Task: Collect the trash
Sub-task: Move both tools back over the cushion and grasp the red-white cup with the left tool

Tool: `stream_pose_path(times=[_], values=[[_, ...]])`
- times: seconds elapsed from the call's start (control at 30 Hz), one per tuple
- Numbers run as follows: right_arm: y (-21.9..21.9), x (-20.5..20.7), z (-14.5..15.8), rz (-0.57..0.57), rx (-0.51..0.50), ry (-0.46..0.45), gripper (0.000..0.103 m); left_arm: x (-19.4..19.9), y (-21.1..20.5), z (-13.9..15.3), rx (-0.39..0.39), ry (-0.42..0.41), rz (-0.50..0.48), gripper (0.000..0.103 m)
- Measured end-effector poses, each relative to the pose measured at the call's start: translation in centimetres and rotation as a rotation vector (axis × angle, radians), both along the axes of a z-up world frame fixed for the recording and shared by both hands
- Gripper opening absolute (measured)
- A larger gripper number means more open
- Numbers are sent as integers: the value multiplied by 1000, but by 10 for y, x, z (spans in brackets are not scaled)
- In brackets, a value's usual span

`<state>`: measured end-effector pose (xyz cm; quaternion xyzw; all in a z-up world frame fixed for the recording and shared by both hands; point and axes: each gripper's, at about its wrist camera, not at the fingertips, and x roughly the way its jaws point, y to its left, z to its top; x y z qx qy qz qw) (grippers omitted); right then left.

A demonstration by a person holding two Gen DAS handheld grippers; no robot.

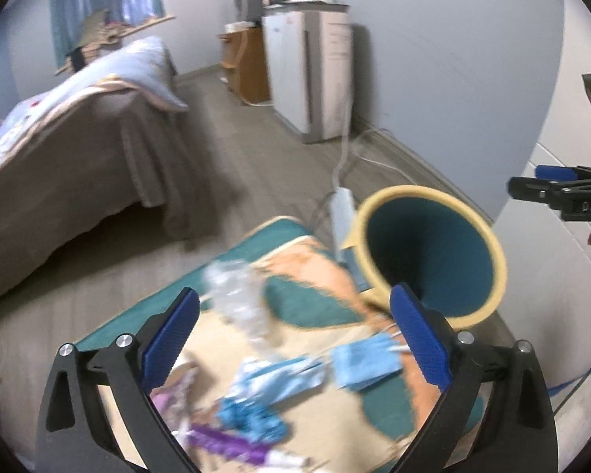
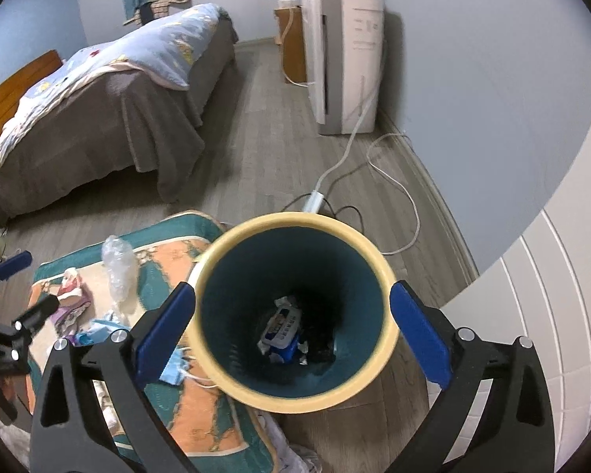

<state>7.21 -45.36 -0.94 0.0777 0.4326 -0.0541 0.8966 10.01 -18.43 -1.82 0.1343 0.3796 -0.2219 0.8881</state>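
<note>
Our right gripper (image 2: 291, 325) gapes above the bin's rim (image 2: 295, 222); our left gripper (image 1: 295, 339) gapes over mat litter (image 1: 272, 382), bare floor (image 1: 232, 165) ahead.

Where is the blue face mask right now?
In the left wrist view the blue face mask lies on the rug, right of centre, just below the trash bin.

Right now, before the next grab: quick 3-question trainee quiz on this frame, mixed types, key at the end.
1. True or false: the trash bin already holds some trash.
2. The crushed clear plastic bottle lies on: A) the bed B) the rug C) inside the bin
3. Fill in: the left gripper hovers open over the blue ____.

Key: 1 true; 2 B; 3 face mask
</note>
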Motion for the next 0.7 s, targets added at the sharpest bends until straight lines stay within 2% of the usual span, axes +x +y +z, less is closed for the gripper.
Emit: stream_pose_path(times=[0.3,0.47,0.6,0.7], values=[[73,18,34,110,-27,-35,97,2,97,20,12,-30,155,97],[121,39,52,161,-24,-54,97,1,137,19,34,-49,216,97],[161,67,48,161,37,-18,97,6,167,8,46,-47,279,98],[186,91,28,121,97,43,97,11,183,-3,36,-35,325,98]])
